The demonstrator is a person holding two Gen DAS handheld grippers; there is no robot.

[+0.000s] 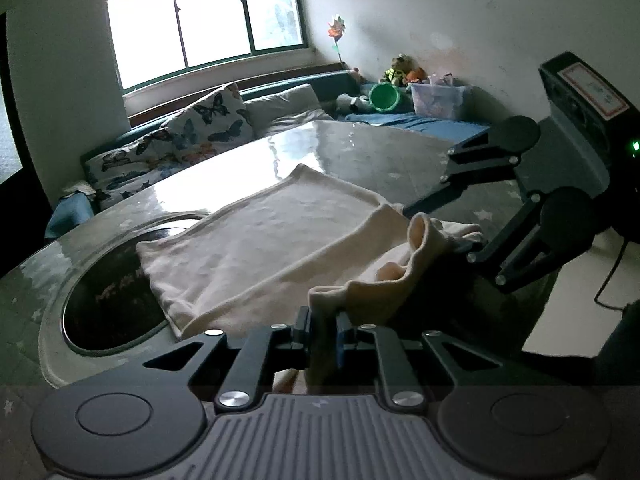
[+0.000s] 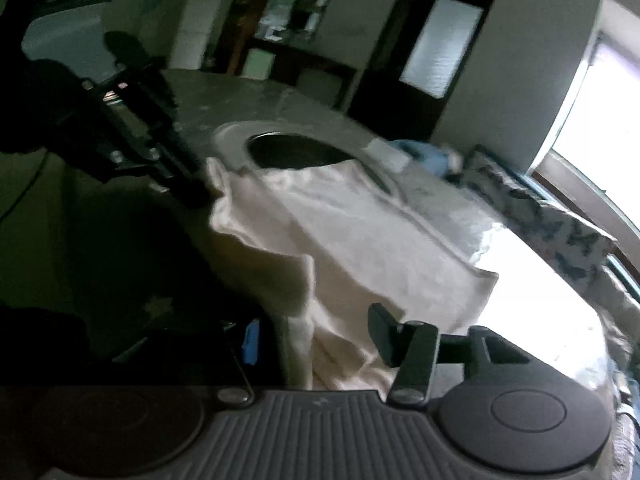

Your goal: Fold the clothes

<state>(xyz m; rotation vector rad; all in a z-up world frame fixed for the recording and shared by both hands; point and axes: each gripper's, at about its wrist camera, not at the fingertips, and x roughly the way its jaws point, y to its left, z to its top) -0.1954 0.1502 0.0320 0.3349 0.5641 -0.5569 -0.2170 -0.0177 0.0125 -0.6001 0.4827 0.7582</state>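
cream garment (image 1: 256,240) lies flat on the counter (image 1: 360,148), its far corner over the round dark recess (image 1: 112,288). left tool (image 1: 322,330) clenched on the bunched near hem. right tool (image 2: 316,332): cloth sits between the pads, but that view is blurred and its left pad is in shadow, grip can't be confirmed
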